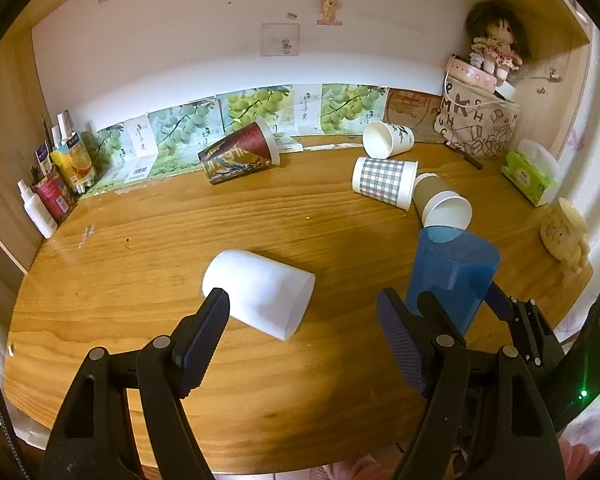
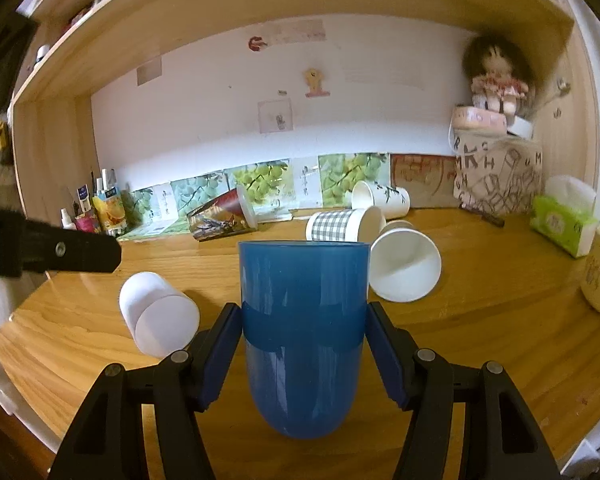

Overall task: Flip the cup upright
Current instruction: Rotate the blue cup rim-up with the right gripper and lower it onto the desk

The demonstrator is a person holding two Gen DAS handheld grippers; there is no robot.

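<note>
A blue plastic cup stands mouth up between the fingers of my right gripper, which is shut on its sides just above the wooden desk. It also shows in the left wrist view. A white cup lies on its side at the desk's middle, also in the right wrist view. My left gripper is open and empty, its left fingertip in front of the white cup's closed end.
Further back lie a checked cup, a brown cup, a white printed cup and a dark red cup. Bottles stand at back left. A lettered bag, tissue pack and cream figurine are at right.
</note>
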